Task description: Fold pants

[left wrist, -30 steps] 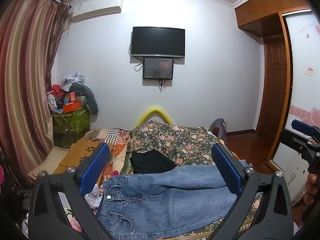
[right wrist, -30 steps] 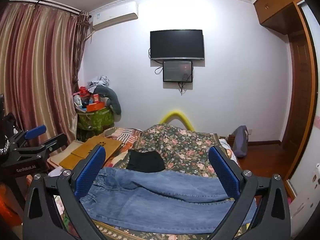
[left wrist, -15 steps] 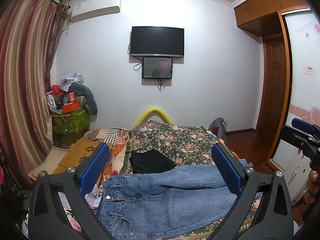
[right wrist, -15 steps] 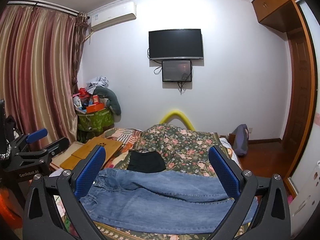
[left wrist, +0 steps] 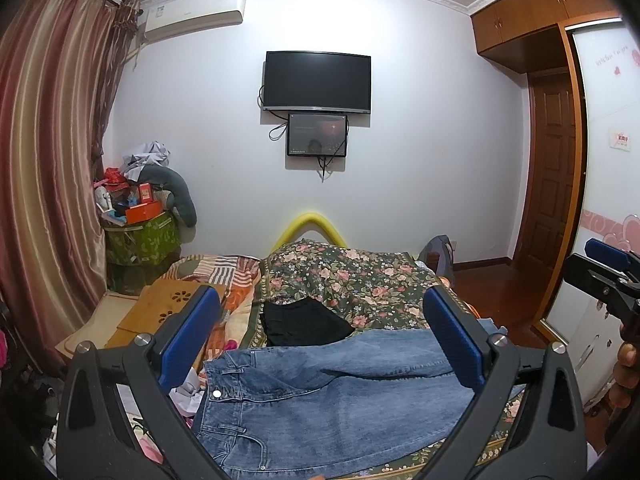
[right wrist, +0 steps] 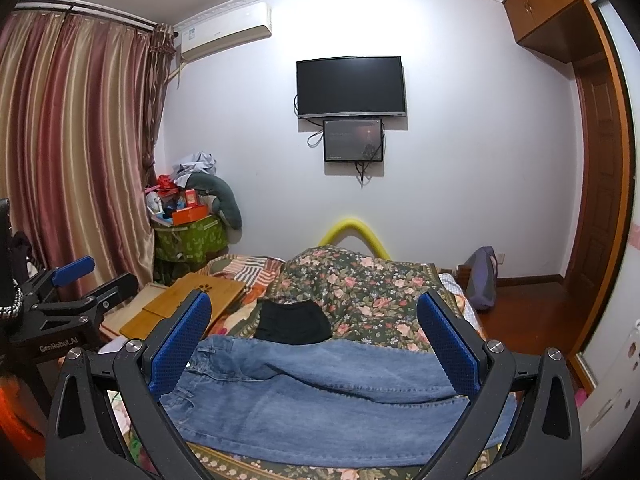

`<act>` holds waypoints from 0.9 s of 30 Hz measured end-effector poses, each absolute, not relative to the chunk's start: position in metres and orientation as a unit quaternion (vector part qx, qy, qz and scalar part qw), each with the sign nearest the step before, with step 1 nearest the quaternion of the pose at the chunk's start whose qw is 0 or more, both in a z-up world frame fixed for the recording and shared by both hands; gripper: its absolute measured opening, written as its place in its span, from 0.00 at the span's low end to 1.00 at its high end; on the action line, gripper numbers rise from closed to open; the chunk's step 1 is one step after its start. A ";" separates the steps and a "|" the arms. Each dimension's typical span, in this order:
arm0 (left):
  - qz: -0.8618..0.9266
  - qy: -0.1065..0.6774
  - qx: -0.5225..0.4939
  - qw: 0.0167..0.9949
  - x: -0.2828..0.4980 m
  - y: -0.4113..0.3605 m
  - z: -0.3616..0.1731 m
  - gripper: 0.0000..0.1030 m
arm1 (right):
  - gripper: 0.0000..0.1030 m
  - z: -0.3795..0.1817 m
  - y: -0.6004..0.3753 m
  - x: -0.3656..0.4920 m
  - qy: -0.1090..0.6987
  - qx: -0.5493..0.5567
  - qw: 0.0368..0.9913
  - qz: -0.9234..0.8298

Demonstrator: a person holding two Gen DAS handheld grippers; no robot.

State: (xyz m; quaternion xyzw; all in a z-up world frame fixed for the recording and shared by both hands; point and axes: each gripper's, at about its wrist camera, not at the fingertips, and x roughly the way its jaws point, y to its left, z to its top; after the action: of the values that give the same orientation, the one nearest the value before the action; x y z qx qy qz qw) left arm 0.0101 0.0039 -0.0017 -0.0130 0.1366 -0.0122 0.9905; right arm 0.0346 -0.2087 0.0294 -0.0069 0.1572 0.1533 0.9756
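Observation:
Blue jeans lie flat across the near end of the bed, waistband to the left, legs running right; the same jeans fill the lower right wrist view. My left gripper hovers above them, open, nothing between its blue pads. My right gripper is likewise open and empty over the jeans. Each gripper appears at the edge of the other's view: the right one at the far right, the left one at the far left.
A black garment lies just beyond the jeans on the floral bedspread. A wooden lap tray sits at the bed's left. A cluttered green bin, curtains and a wardrobe flank the bed.
Both views have crept slightly; the jeans and the open grippers stay much as they were.

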 end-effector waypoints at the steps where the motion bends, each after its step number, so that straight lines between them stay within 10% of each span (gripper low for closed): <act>1: -0.012 0.137 -0.013 0.990 0.011 0.004 -0.001 1.00 | 0.99 0.029 -0.209 0.035 0.158 -0.007 0.975 0.153; 27: -0.011 0.136 -0.016 0.991 0.012 0.000 -0.008 1.00 | 0.99 0.025 -0.210 0.039 0.164 -0.007 0.975 0.151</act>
State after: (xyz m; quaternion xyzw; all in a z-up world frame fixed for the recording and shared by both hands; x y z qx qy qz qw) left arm 0.0116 0.0000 -0.0084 -0.0159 0.1357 -0.0114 0.9906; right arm 0.0387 -0.2101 0.0248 -0.0072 0.1635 0.1508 0.9749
